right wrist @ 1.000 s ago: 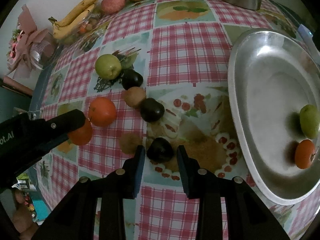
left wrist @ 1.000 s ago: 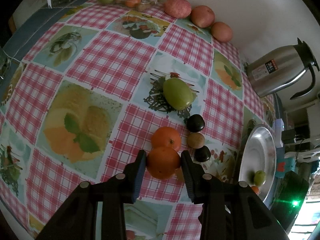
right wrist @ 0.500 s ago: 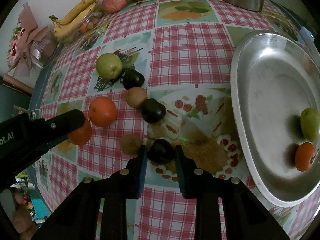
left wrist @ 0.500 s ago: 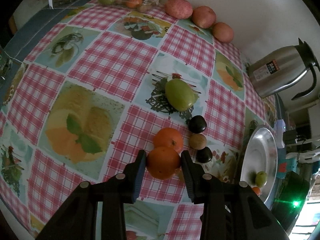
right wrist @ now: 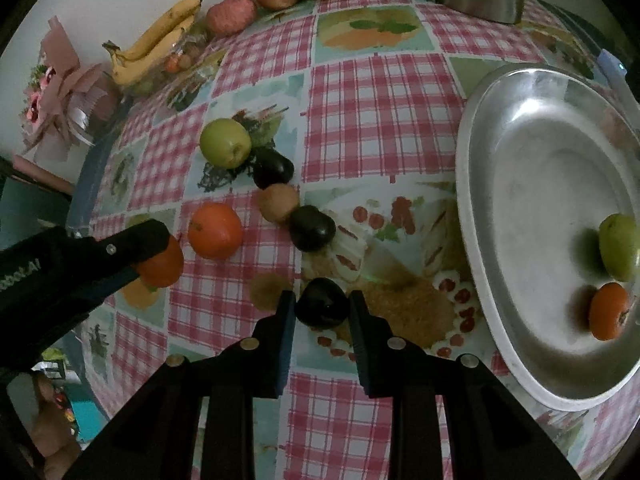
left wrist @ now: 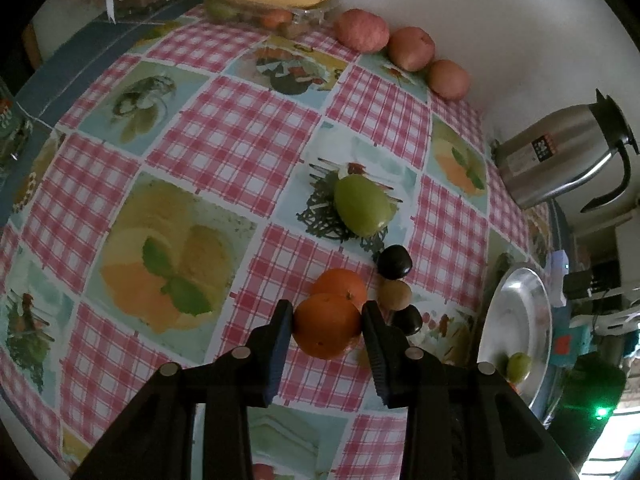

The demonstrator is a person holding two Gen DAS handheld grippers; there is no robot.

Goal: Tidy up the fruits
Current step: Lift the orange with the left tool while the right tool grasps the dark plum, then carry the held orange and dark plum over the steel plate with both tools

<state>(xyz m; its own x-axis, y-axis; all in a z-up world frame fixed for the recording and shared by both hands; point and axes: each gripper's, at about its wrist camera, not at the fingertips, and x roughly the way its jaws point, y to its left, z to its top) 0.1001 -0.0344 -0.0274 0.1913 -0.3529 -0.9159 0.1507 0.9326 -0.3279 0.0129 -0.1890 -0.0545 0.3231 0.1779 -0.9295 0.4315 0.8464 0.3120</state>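
Fruits: an orange point(left wrist: 327, 326) at lower centre of the left wrist view; a dark plum point(right wrist: 322, 303) at lower centre of the right wrist view.
Left gripper point(left wrist: 327, 320): clamped on the orange, both pads against its sides.
Right gripper point(right wrist: 322, 308): closed narrow on the dark plum.
Destination: silver tray point(right wrist: 520, 184) at the right, likely; a green fruit point(right wrist: 619, 246) and a small orange fruit point(right wrist: 608, 311) already lie in it.
Risk: the round plum may slip from the pads on lifting, or the orange may knock the second orange point(left wrist: 340, 285) just behind it.
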